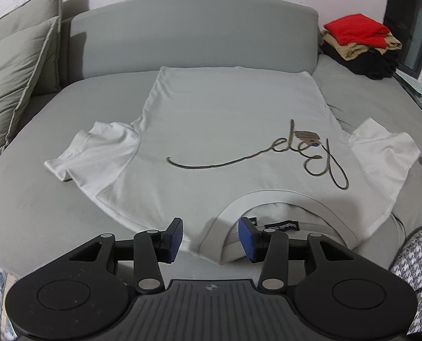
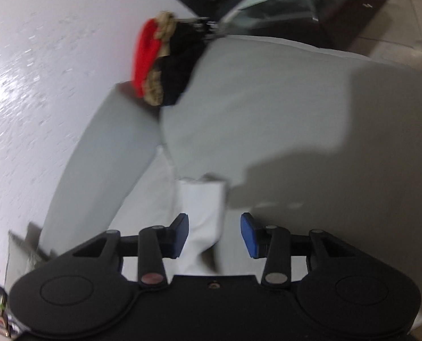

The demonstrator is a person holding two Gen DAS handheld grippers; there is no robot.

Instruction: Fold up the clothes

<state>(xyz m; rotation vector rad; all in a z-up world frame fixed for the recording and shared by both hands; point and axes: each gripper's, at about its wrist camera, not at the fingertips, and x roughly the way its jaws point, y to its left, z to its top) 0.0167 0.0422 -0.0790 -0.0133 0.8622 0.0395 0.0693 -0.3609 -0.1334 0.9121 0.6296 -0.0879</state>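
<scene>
White T-shirt [image 1: 225, 130] lies flat on the sofa [image 1: 194, 37]; both tongs, left [image 1: 210, 240] and right [image 2: 214, 234], gape empty, and a one-layer pinch could bunch it.

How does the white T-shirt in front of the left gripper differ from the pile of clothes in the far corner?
The white T-shirt lies spread out flat in a single layer, sleeves out to both sides; the pile of clothes is stacked in layers. The T-shirt is white with a script print; the pile is red on top, tan and black beneath. The T-shirt lies mid-surface, collar nearest the open left gripper; the pile sits in the far corner. Both rest on the same grey cushion.
</scene>
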